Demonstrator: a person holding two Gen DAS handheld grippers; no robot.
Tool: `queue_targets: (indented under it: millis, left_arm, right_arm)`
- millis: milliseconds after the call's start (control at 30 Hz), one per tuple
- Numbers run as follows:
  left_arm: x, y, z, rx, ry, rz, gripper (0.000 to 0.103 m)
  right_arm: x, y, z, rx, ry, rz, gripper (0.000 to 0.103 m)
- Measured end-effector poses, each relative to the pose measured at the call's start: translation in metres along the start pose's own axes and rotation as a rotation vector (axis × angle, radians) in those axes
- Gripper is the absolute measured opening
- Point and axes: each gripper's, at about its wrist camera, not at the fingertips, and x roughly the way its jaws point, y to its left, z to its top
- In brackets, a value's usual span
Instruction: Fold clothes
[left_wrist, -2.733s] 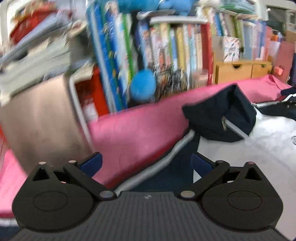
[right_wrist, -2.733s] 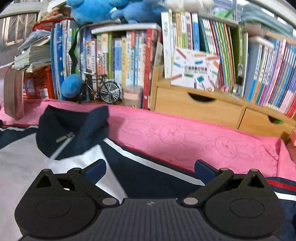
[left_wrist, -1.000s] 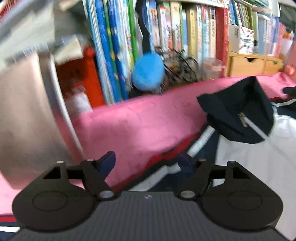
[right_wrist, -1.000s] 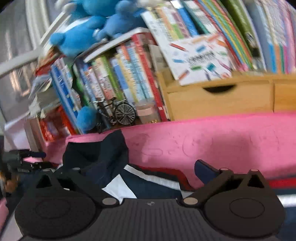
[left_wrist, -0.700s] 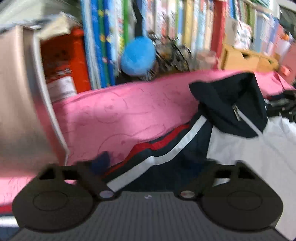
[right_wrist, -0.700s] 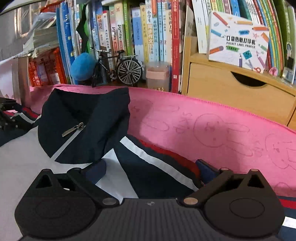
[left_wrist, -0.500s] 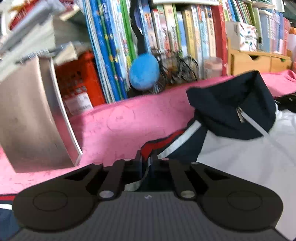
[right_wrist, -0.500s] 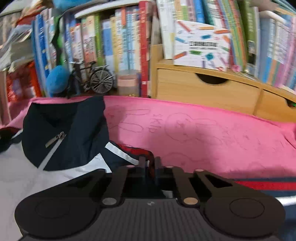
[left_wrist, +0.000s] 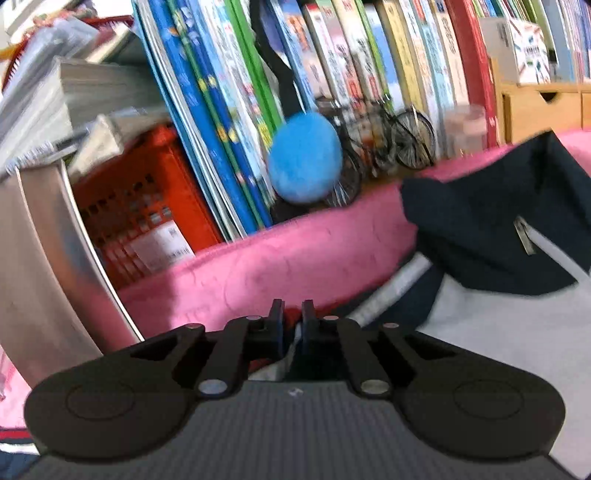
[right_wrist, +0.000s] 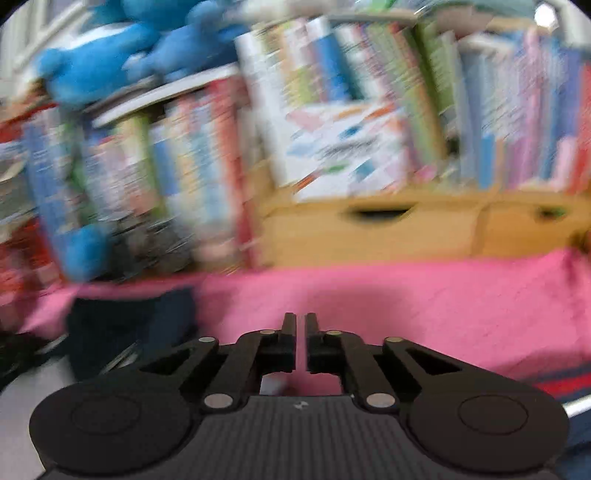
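A navy, white and red zip jacket lies on a pink cloth (left_wrist: 295, 254). Its navy collar (left_wrist: 498, 229) and white front (left_wrist: 509, 332) fill the right of the left wrist view. My left gripper (left_wrist: 293, 317) is shut on the jacket's striped shoulder edge, with red and white fabric pinched between the fingers. The right wrist view is blurred by motion. There my right gripper (right_wrist: 300, 325) is shut, and a bit of white and red jacket fabric (right_wrist: 275, 386) shows low between its fingers. The collar (right_wrist: 129, 325) lies to its left.
Behind the pink cloth runs a crowded row of books (left_wrist: 332, 74), with a blue plush ball (left_wrist: 304, 157), a model bicycle (left_wrist: 399, 136) and a red basket (left_wrist: 147, 206). A tan metal panel (left_wrist: 40, 266) stands close on the left. Wooden drawers (right_wrist: 388, 229) stand behind the right gripper.
Both grippers went from wide open to shut on the jacket's shoulder stripes. The right view has swung upward and now blurs with motion; the left has tipped up slightly.
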Motion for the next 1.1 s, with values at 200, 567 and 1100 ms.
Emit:
queue_targets:
  millis: [200, 567, 1100]
  left_arm:
    - [-0.020, 0.027, 0.009, -0.074, -0.011, 0.007, 0.024]
    - [-0.147, 0.027, -0.019, -0.046, -0.103, -0.160, 0.075]
    - [-0.192, 0.019, -0.115, 0.137, 0.065, 0.114, 0.088]
  right_arm:
    - [-0.005, 0.059, -0.049, -0.250, 0.103, 0.133, 0.047]
    - [0.012, 0.053, -0.024, -0.132, 0.066, 0.013, 0.087]
    - [-0.191, 0.009, -0.139, -0.155, 0.091, -0.286, 0.103]
